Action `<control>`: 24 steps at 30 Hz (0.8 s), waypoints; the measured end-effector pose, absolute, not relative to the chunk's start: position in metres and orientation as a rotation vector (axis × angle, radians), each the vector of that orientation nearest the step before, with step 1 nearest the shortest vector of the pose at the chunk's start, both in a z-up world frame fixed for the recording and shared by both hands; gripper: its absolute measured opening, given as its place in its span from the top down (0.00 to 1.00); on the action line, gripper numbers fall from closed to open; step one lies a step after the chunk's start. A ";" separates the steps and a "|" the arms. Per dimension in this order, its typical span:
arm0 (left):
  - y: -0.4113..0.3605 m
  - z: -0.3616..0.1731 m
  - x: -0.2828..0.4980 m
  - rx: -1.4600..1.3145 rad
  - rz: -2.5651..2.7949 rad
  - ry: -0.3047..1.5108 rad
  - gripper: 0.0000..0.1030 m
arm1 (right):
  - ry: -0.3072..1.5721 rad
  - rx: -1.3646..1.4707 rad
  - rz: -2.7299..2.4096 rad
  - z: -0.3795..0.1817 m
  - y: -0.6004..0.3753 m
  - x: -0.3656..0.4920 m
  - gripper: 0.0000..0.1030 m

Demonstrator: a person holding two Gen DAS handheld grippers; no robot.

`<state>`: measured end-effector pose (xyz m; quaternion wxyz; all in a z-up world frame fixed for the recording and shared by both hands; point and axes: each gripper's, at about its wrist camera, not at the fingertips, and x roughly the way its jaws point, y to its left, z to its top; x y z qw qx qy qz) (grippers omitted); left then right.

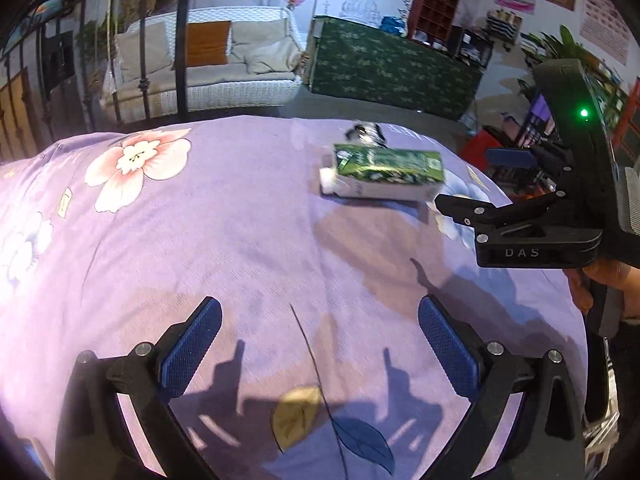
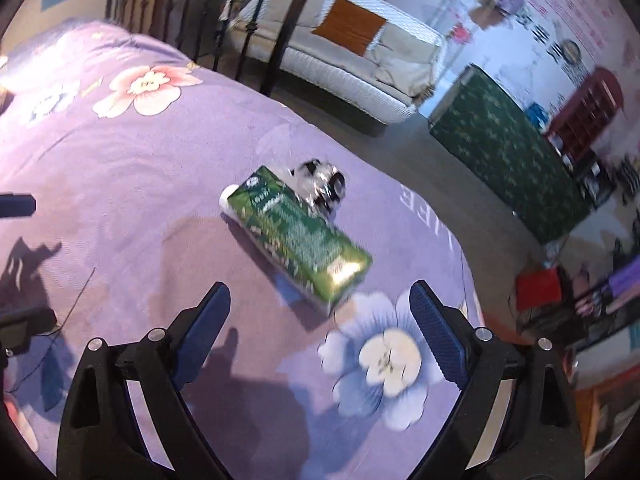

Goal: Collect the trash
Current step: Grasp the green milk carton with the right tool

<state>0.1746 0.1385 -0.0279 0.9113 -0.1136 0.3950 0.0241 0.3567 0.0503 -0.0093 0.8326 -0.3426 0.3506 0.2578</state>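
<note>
A green and white drink carton (image 1: 386, 174) lies on its side on the purple flowered bedspread (image 1: 224, 240). A crumpled clear plastic wrapper (image 1: 366, 133) lies just behind it. In the right wrist view the carton (image 2: 300, 240) lies diagonally just ahead of my right gripper (image 2: 320, 316), with the wrapper (image 2: 320, 188) at its far side. My right gripper is open and empty, and shows from the side in the left wrist view (image 1: 476, 178), to the right of the carton. My left gripper (image 1: 320, 328) is open and empty, above bare bedspread well short of the carton.
A black metal bed frame (image 1: 182, 40) stands at the bed's far edge. Beyond it are a white wicker sofa (image 1: 208, 64) with an orange cushion, a green patterned cabinet (image 1: 392, 68) and a red shelf unit (image 1: 436, 0). A red box (image 2: 538, 288) sits on the floor at right.
</note>
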 end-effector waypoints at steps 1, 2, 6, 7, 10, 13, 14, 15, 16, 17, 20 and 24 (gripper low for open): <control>0.142 -0.028 0.179 -0.238 0.056 0.815 0.06 | 0.745 -0.753 0.563 -0.011 0.055 0.361 0.13; 0.144 -0.028 0.183 -0.241 0.060 0.814 0.06 | 0.754 -0.789 0.576 -0.014 0.061 0.367 0.13; 0.150 -0.035 0.195 -0.251 0.065 0.826 0.06 | 0.781 -0.972 0.588 -0.039 0.084 0.387 0.14; 0.152 -0.037 0.197 -0.251 0.065 0.828 0.06 | 0.800 -1.018 0.594 -0.048 0.089 0.392 0.22; 0.154 -0.042 0.206 -0.256 0.067 0.839 0.06 | 0.823 -1.119 0.599 -0.069 0.095 0.396 0.42; 0.158 -0.045 0.211 -0.263 0.068 0.848 0.06 | 0.805 -1.092 0.630 -0.069 0.090 0.388 0.52; 0.160 -0.046 0.213 -0.266 0.074 0.849 0.06 | 0.799 -1.076 0.628 -0.067 0.088 0.386 0.52; 0.162 -0.047 0.213 -0.274 0.077 0.850 0.06 | 0.800 -1.048 0.636 -0.065 0.084 0.383 0.52; 0.164 -0.049 0.214 -0.285 0.081 0.853 0.06 | 0.806 -1.002 0.654 -0.060 0.077 0.378 0.52; 0.166 -0.050 0.215 -0.301 0.085 0.856 0.06 | 0.805 -0.980 0.658 -0.061 0.075 0.374 0.52; 0.169 -0.049 0.214 -0.343 0.087 0.841 0.06 | 0.783 -0.922 0.680 -0.056 0.061 0.351 0.52; 0.166 -0.043 0.214 -0.352 0.086 0.812 0.06 | 0.768 -0.828 0.695 -0.048 0.040 0.319 0.52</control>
